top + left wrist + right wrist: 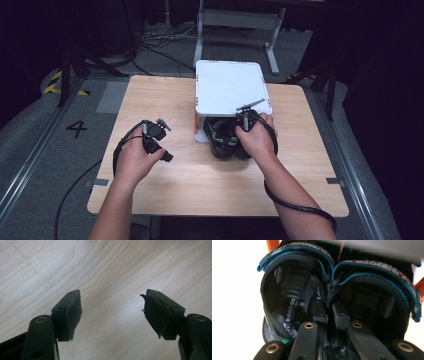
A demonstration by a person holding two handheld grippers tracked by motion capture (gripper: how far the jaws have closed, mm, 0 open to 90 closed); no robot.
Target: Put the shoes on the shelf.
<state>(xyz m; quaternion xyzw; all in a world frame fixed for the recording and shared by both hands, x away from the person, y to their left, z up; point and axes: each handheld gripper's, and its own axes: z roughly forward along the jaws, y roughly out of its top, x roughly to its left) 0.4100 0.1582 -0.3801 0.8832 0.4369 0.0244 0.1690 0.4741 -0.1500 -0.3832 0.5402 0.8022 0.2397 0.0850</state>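
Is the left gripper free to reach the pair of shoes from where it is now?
Probably yes. The left gripper stands open over bare table, with nothing between it and the shoes. The right gripper already pinches their inner sides, so it would crowd the middle.

Black sandals [294, 302], teal-edged straps [372, 277]

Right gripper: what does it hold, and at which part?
The right gripper holds the pair of black shoes, pinching their two inner collar walls together where the shoes meet.
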